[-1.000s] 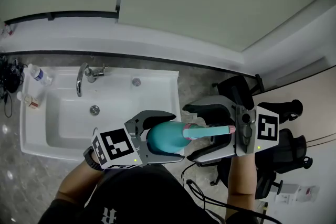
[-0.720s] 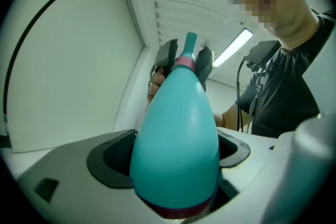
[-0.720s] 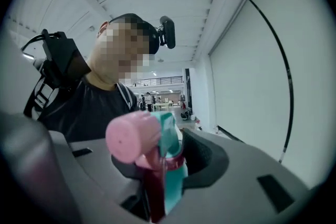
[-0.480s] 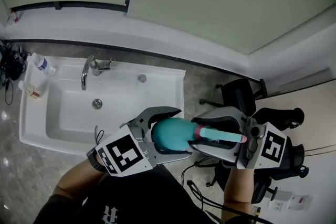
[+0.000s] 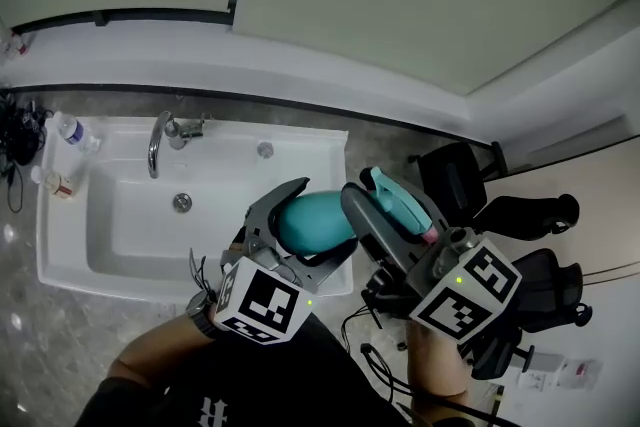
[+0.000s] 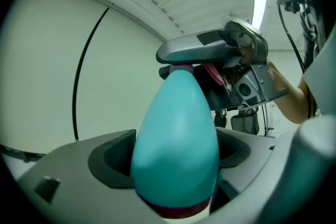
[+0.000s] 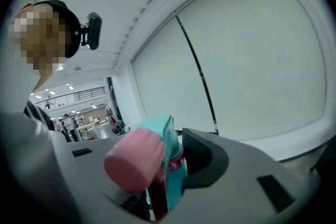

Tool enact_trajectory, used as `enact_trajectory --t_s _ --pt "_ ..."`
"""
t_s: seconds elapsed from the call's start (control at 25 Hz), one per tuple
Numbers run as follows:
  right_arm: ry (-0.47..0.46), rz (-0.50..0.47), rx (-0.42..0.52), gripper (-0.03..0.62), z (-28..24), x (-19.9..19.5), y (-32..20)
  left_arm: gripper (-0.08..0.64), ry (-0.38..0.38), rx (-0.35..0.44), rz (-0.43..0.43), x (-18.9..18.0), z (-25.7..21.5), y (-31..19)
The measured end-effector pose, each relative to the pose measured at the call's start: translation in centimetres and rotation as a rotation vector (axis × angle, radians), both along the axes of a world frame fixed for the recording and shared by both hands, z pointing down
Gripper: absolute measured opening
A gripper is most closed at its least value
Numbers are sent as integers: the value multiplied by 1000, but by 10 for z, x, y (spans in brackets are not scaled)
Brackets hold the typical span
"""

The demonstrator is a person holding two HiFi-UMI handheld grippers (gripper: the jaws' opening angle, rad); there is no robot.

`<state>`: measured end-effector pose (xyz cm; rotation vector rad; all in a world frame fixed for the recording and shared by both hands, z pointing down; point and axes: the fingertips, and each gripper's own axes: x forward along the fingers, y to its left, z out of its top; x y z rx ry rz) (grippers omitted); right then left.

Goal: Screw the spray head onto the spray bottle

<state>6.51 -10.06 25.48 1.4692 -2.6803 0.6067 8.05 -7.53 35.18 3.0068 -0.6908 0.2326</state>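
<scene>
In the head view a teal spray bottle (image 5: 305, 220) lies sideways between the jaws of my left gripper (image 5: 318, 220), which is shut on its body. Its neck points right, to the teal spray head (image 5: 398, 200) with a pink nozzle. My right gripper (image 5: 390, 212) is shut on that head, which sits at the bottle's neck. The left gripper view shows the bottle (image 6: 176, 134) rising from the left gripper (image 6: 176, 170) towards the right gripper (image 6: 220, 55); the joint is hidden. In the right gripper view the pink nozzle (image 7: 132, 159) and teal spray head (image 7: 170, 165) fill the right gripper (image 7: 157, 176).
A white sink (image 5: 60, 250) with a chrome faucet (image 5: 158, 140) is set in the grey counter below and to the left. Small bottles (image 5: 72, 135) stand at its left end. Black office chairs (image 5: 455, 173) and floor cables lie to the right.
The right gripper has closed on the spray head and swung round. Its marker cube is now lower, and the head has turned from lying level to pointing up. The bottle has risen slightly.
</scene>
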Motion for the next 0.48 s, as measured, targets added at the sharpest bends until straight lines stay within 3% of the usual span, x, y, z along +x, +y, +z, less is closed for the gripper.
enact_trajectory --t_s 0.08,0.16,0.2,0.36,0.48 --pt "-39 51 -23 140 11 5 -4 431 -5 -98 64 5 11 3" --pt "-72 32 -20 141 12 5 -2 431 9 -172 132 8 13 8" --pt "-91 2 -16 147 10 3 1 431 16 -195 161 8 12 10" --pt "-134 -155 16 280 -5 -5 20 431 45 -259 261 7 5 18" --pt "-126 -228 49 301 -15 -3 37 431 50 -262 295 3 0 20"
